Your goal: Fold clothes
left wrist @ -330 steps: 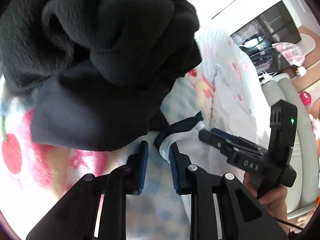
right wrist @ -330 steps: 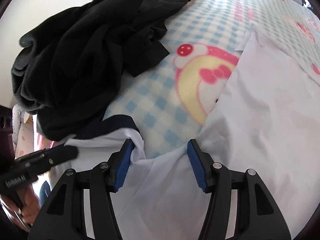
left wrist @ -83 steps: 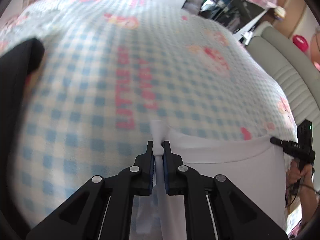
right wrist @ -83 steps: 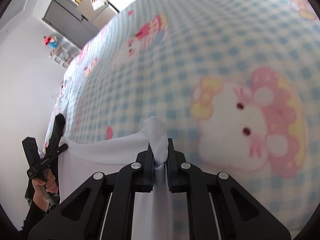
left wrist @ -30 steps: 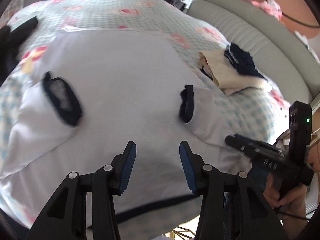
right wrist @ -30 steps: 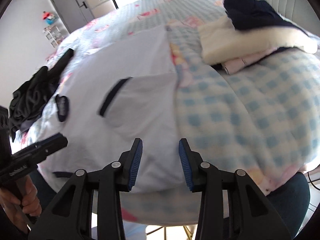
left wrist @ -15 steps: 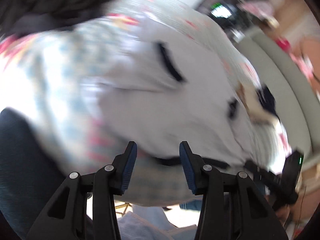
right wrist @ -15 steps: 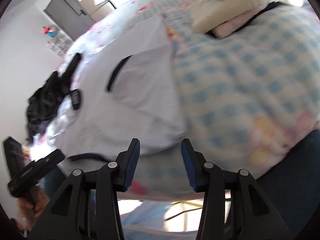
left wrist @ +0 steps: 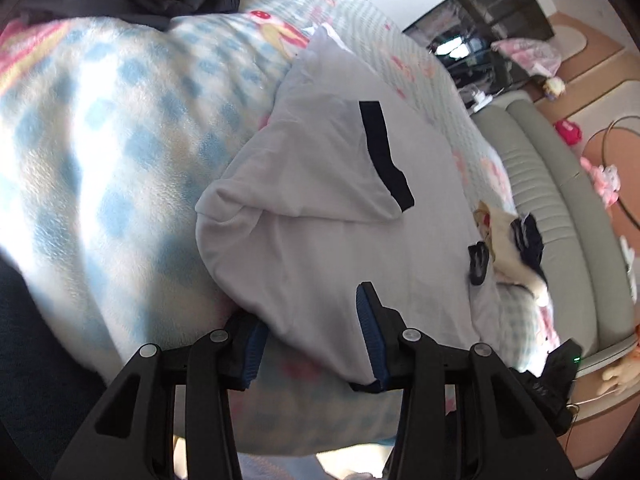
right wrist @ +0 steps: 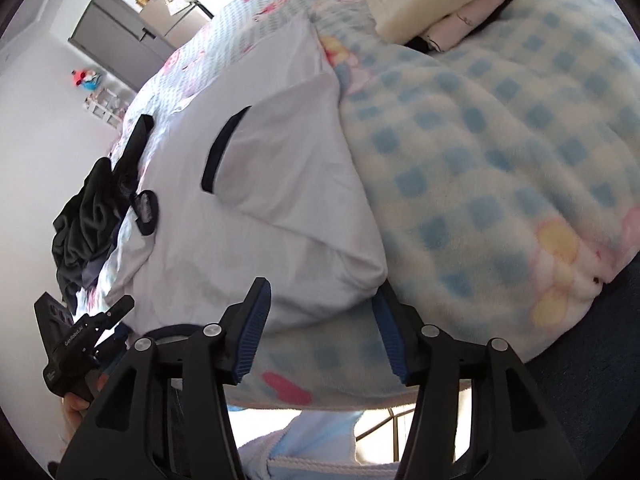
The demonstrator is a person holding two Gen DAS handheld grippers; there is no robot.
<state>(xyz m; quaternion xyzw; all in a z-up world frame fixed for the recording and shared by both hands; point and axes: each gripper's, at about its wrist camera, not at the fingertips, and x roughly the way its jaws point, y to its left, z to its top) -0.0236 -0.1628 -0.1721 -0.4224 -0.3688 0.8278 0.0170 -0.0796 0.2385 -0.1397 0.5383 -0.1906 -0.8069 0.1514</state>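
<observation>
1. Bedroom scene, everything's happening on a fleece blanket [left wrist: 112, 168] in blue-and-white check with pink cartoon prints, draped over the bed and hanging off the near edge.
2. White t-shirt [left wrist: 320, 208] with navy trim is spread flat on the blanket, back side up from the look of it. Its long axis runs from the near edge away toward the far side of the bed; the bottom hem is far, the shoulders are near.
3. Both sleeves are folded in over the body, each showing a dark navy cuff [left wrist: 382, 156]. The other cuff [right wrist: 222, 148] is clear in the right wrist view.
4. Left gripper [left wrist: 312, 340] sits at the near left shoulder corner, jaws spread wide, the shirt's rounded corner lying between the blue pads. Nothing pinched.
5. Right gripper [right wrist: 320, 328] does the same at the near right corner: fingers wide apart, fabric edge just between them, not clamped.
6. Black clothes pile [right wrist: 88, 216] is heaped on the far left, well apart from the shirt.
7. Folded stack [right wrist: 436, 4] of cream, pink and dark items sits far right on the blanket.
8. Grey cabinet [right wrist: 120, 44] stands against the far wall.
</observation>
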